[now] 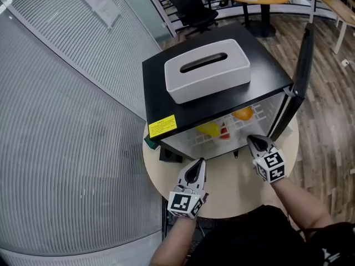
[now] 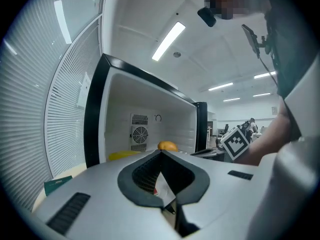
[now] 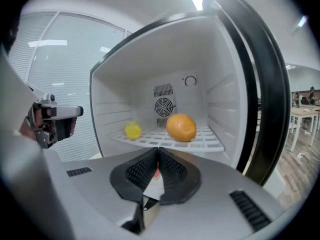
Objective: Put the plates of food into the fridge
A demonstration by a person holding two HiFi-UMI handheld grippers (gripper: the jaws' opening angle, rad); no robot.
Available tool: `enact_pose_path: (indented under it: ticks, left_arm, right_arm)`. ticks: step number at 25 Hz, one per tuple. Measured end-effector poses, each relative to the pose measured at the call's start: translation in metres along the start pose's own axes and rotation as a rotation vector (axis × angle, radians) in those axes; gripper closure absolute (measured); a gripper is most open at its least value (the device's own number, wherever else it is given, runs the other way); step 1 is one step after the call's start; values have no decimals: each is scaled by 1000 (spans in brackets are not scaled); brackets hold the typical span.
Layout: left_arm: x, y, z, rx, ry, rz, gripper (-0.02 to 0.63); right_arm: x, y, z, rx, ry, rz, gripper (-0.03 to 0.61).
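Small black fridge (image 1: 266, 73) on round table (image 1: 233, 190), door (image 1: 302, 65) swung open at its right side. White tissue box (image 1: 206, 70) on top of fridge; yellow sticker (image 1: 162, 126) at its front left top corner.

Inside fridge: white wire shelf (image 3: 210, 144) carrying an orange (image 3: 181, 127) toward the right and a yellow fruit (image 3: 132, 130) to the left, the two apart. A small red item (image 1: 224, 131) lies between them near the front edge. Cannot tell whether plates sit under the food.

Left gripper (image 1: 200, 162) outside fridge, in front of its left half, over the table; fingers closed tip to tip, nothing between them.

Right gripper (image 1: 249, 139) just before fridge opening, right of centre, pointing in at the shelf; fingers closed, empty.
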State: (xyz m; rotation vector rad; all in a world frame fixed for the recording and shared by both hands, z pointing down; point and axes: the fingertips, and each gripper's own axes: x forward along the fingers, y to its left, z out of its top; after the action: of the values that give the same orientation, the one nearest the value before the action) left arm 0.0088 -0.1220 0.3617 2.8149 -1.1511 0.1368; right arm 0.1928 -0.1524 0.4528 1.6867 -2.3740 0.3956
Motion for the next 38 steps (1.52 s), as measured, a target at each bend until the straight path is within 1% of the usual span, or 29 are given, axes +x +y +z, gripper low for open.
enact_pose_path:
  ticks: [6,9,13,18,21,28,32,38]
  left_arm:
    - [-20,-2,20,-13,-43,35,611]
    - [-31,-10,32,-10,-52,37,611]
    - [-46,-17,38,-13,-60,35,611]
    - [-64,-22,40,-7,-67,44,611]
    - [-72,-20,49,15,-85,57,611]
    - [-86,-21,75,34,-142,76,611]
    - [-84,-21,82,24,-149,74,611]
    - [-85,-23,90,27,-163,70,611]
  right_arm:
    - [-32,4,33,-17,-54,-5,569]
    - [-53,10,53,-19,-84,5,571]
    - [-83,20,83,16,-147,28,571]
    - [-111,26,111,-19,-210,31,571]
    - [-123,30,116,-34,-221,22,571]
    - [-148,29,109,-58,-219,-2,571]
    - [-152,23,108,-60,-225,-26,571]
    - [-156,23,114,-69,-244,-33,571]
